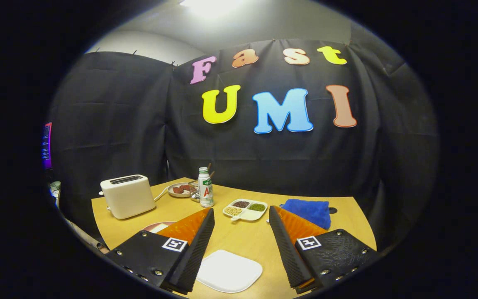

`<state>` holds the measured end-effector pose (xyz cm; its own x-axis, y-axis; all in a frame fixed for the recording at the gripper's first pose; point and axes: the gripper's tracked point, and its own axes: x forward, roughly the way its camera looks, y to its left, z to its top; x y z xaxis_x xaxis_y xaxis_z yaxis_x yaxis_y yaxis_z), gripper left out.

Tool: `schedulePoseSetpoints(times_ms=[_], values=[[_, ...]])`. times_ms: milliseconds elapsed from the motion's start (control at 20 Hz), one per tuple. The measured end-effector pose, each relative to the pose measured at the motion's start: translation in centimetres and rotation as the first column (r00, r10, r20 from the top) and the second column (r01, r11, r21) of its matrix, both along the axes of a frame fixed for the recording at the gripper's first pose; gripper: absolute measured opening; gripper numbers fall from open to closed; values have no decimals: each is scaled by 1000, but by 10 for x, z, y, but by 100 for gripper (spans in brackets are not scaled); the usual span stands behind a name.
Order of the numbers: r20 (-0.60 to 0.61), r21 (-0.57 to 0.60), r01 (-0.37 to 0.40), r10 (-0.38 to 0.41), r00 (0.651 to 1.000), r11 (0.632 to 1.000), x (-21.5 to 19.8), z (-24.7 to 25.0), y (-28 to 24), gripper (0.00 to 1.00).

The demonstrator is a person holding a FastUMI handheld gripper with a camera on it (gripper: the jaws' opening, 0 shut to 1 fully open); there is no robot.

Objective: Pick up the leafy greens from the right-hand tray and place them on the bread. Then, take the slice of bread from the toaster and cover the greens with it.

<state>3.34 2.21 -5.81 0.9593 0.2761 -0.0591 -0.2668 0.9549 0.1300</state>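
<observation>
A hand-held gripper [241,226] hangs above a wooden table [247,241], its two fingers spread wide with nothing between them, at what looks like the opening step of a sandwich-building task. Just beyond the fingertips sits a divided tray [245,209] whose right-hand compartment holds a green heap, apparently the leafy greens [257,207], with darker and paler fillings in the other sections. A white toaster [128,196] stands well off to the left; whether a slice rests in its slot cannot be told from here. A white plate [228,270] lies bare below and between the fingers, and the edge of another plate [158,226] peeks out behind the left finger, so where the base bread lies stays unclear. A bottle [206,187], a small dish [181,189] and a blue cloth [307,211] crowd the far side. The next move likely calls for reaching forward, dipping into the green compartment and pinching the leaves without nudging the tray
</observation>
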Motion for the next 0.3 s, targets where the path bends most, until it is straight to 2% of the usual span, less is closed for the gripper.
schedulePoseSetpoints(times_ms=[200, 300], values=[[28, 117, 70, -73, 997, 991, -10, 0, -59, 81], [44, 196, 79, -90, 995, 977, -16, 2, -82, 81]])
